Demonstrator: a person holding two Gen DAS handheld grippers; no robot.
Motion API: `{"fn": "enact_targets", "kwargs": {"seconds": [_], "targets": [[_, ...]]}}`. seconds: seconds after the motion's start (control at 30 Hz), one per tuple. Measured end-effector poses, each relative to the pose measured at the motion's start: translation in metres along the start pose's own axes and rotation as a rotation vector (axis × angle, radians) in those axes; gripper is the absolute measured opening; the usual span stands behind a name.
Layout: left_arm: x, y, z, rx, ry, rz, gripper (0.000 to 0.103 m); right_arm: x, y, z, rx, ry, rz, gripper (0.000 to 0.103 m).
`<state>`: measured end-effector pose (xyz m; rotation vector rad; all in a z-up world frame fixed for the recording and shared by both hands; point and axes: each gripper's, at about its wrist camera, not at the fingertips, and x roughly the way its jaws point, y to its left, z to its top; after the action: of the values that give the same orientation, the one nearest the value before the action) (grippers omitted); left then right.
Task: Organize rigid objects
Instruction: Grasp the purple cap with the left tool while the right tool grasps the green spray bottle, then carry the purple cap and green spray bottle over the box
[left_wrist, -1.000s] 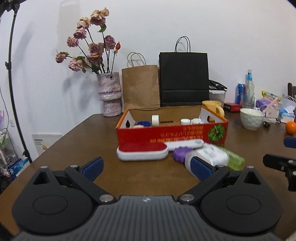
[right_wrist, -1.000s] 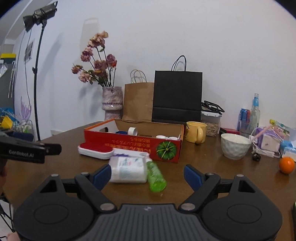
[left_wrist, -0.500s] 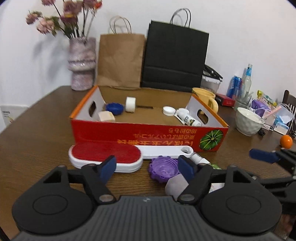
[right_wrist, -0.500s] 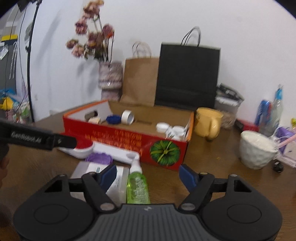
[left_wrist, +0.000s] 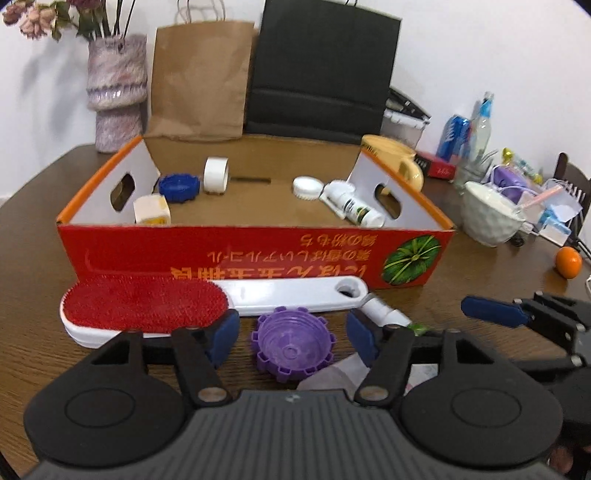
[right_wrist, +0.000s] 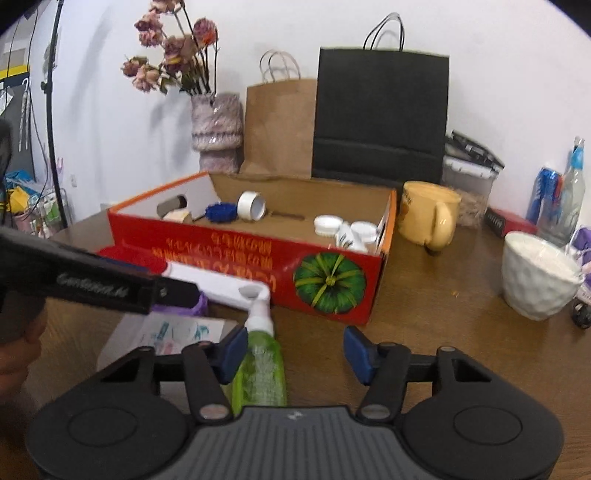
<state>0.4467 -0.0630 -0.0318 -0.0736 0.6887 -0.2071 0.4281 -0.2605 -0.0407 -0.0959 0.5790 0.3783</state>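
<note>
Purple gear-shaped lid (left_wrist: 293, 344) lies on the table (left_wrist: 37, 236) before the red box (left_wrist: 255, 254), at twelve o'clock between the left gripper (left_wrist: 293, 334)'s half-spread, just-narrowing, untouching fingers. Right gripper (right_wrist: 291, 349), likewise half-open and closing, has the green bottle (right_wrist: 260, 365) beside its nine o'clock finger, long axis toward twelve. Box lettering is inverted; the other gripper's arm reads roughly "GenRobot.AI".

Sitting in the box (left_wrist: 255, 251): two white caps (left_wrist: 306, 187), one blue cap (left_wrist: 180, 187), one tape roll (left_wrist: 216, 175).
</note>
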Motion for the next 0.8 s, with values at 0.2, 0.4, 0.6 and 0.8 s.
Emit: {"fn": "enact_targets", "kwargs": {"seconds": [0.2, 0.4, 0.6, 0.8], "targets": [[0.023, 0.004, 0.005, -0.011, 0.085, -0.001, 0.058, 0.004, -0.001, 0.001, 0.018, -0.003, 0.027, 0.055], [0.028, 0.002, 0.007, 0.018, 0.103, -0.019, 0.054, 0.008, -0.009, 0.0, 0.076, 0.005, 0.068, 0.055], [0.019, 0.001, 0.002, 0.072, 0.074, -0.012, 0.054, 0.006, -0.011, -0.002, 0.093, 0.022, 0.08, 0.043], [-0.02, 0.004, -0.001, 0.069, -0.04, 0.027, 0.053, -0.001, 0.003, -0.006, 0.038, 0.033, 0.043, 0.03]]}}
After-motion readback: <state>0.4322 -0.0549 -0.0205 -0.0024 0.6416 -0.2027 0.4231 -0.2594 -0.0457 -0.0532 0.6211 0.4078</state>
